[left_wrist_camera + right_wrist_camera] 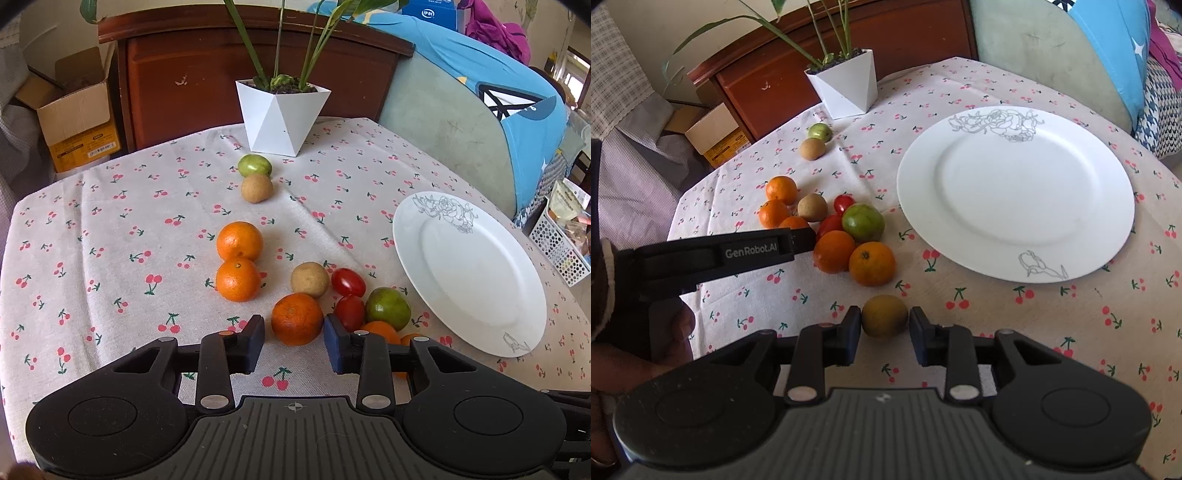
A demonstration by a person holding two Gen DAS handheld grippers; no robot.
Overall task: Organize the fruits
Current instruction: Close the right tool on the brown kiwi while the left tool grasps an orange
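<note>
Fruits: left gripper clamped on round orange tangerine, lower centre; right gripper clamped on brownish-yellow round fruit. Empty white floral plate, upper right, likely destination.

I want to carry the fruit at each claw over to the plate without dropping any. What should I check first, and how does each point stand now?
1. Right claw gripping the brown fruit: ok, pads meet both sides.
2. Left claw gripping the orange: cannot tell, a sliver of tablecloth shows beside one pad.
3. Room on the plate: ok, nothing lies on it.
4. Way from right claw to plate: ok, only tablecloth between.
5. Neighbours clear of left claw: not ok, a tomato sits close against one finger.
</note>
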